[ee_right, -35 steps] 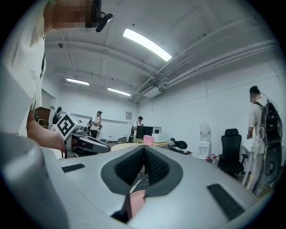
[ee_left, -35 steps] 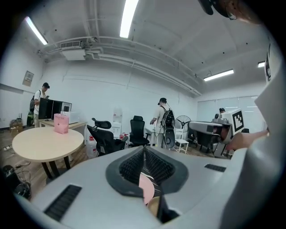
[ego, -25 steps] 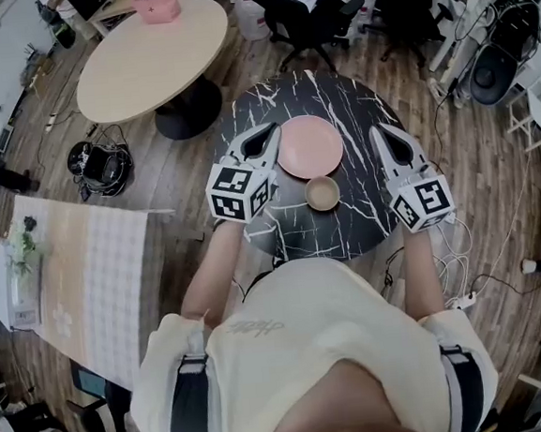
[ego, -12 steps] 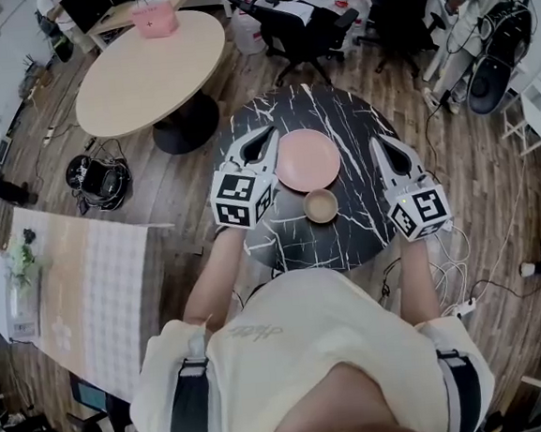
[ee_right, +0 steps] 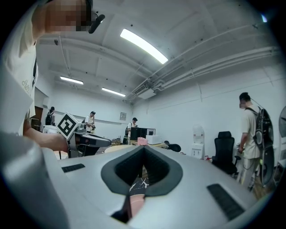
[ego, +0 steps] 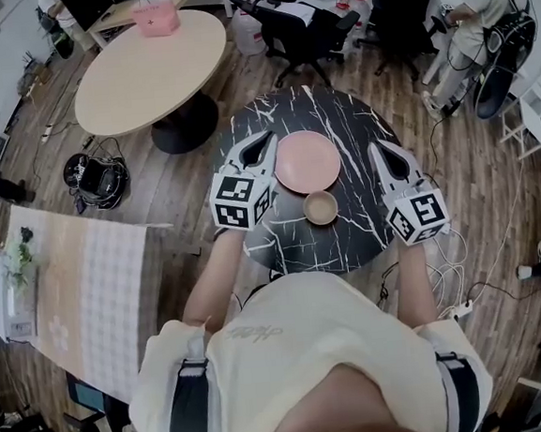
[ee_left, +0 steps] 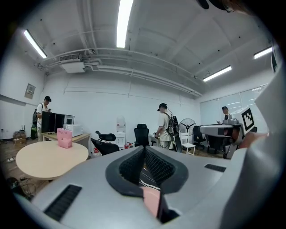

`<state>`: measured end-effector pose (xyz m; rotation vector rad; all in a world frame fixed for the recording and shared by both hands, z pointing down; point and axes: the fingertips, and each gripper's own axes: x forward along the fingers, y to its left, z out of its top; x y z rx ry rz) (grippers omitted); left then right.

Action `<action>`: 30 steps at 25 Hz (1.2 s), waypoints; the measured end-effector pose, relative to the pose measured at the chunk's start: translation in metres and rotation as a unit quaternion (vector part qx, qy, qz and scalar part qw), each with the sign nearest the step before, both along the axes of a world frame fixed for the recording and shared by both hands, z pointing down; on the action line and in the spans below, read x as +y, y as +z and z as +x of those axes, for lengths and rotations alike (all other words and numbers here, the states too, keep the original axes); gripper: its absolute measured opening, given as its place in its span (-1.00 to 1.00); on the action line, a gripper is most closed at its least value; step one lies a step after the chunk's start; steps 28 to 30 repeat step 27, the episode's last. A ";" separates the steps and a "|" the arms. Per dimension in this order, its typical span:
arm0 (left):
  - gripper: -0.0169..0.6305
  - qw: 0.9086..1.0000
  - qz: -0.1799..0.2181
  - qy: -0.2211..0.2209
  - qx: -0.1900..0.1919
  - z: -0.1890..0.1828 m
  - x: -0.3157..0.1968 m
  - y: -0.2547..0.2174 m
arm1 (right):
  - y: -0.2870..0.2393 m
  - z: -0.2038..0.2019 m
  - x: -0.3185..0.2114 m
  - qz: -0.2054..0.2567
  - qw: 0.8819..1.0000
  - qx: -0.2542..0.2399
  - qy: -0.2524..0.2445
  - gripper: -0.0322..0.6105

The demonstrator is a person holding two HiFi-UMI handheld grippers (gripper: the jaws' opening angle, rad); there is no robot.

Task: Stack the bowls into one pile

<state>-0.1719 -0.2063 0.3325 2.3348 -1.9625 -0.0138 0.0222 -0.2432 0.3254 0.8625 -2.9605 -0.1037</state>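
Note:
A wide shallow pink bowl [ego: 307, 161] and a small tan bowl [ego: 321, 207] sit apart on a round black marble table [ego: 337, 110], the tan one nearer me. My left gripper [ego: 266, 141] hovers at the pink bowl's left edge, held level, jaws shut and empty. My right gripper [ego: 378, 150] hangs to the right of both bowls, also shut on nothing. In the left gripper view the closed jaws [ee_left: 144, 148] frame a sliver of the pink bowl [ee_left: 152, 201]. The right gripper view shows its closed jaws [ee_right: 144, 148] above the marble top [ee_right: 139, 183].
A round beige table [ego: 150, 70] with a pink box [ego: 155, 19] stands at the upper left. Black office chairs [ego: 305, 19] crowd behind the marble table. A person [ego: 474, 14] stands at the upper right. Cables [ego: 464, 278] trail on the floor to the right. A cloth-covered table [ego: 79, 283] lies at the left.

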 end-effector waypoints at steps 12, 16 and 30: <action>-0.86 1.000 -0.019 0.001 0.005 0.001 0.005 0.018 | 0.010 -0.001 0.008 -0.014 1.000 0.009 -0.004 -0.88; -0.86 1.000 -0.022 0.002 0.004 0.005 0.006 0.022 | 0.019 0.005 0.009 -0.027 1.000 0.004 -0.002 -0.89; -0.86 1.000 -0.031 0.006 -0.004 0.013 0.016 0.030 | 0.025 0.017 0.010 -0.046 0.999 -0.014 0.003 -0.88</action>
